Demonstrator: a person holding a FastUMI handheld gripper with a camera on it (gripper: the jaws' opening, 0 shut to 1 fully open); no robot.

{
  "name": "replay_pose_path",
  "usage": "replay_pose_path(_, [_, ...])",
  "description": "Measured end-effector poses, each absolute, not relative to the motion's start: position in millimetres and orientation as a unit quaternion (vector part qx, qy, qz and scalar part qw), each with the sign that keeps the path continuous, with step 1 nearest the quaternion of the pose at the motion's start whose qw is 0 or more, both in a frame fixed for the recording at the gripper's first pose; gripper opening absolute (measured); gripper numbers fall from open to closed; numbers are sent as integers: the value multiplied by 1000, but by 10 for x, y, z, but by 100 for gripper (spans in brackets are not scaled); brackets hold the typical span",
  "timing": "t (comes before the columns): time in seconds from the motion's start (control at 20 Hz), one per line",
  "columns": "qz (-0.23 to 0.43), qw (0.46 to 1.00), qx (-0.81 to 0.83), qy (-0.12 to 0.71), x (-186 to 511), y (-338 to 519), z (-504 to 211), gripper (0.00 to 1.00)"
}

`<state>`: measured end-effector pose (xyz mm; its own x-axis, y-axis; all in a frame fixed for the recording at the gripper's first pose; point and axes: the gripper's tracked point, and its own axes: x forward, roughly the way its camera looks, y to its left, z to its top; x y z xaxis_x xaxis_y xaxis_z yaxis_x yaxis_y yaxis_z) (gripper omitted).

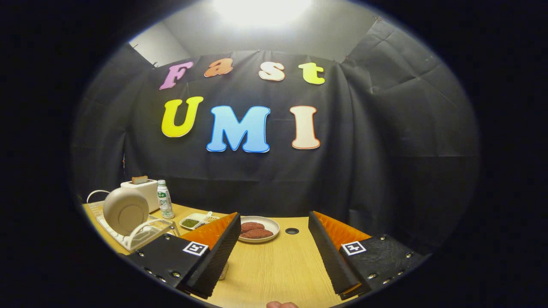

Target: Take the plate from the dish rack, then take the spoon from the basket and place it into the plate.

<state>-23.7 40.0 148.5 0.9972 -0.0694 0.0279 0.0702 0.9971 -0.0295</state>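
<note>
The tool (274, 224) has two wedge-shaped fingers that stand wide apart with bare desk (274, 265) between them. Each finger tapers forward to a narrow tip, and its inner face is a flat slab with a fine knurled texture. Ribbed panels run along the outer sides. Behind each finger sits a flat, matte mounting block, fastened with a row of small shiny screws along its rear edge. On top of each block, close to the finger, is a square white sticker printed with a black fiducial pattern, one on either side.
</note>
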Motion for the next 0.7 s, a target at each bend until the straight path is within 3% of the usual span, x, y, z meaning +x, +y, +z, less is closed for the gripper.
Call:
replay_pose_path(0.35, [-52, 998, -3, -37, -387, 932, 2275, 97])
replay_pose_path(0.7, [-27, 999, -4, -39, -248, 1432, 2482, 97])
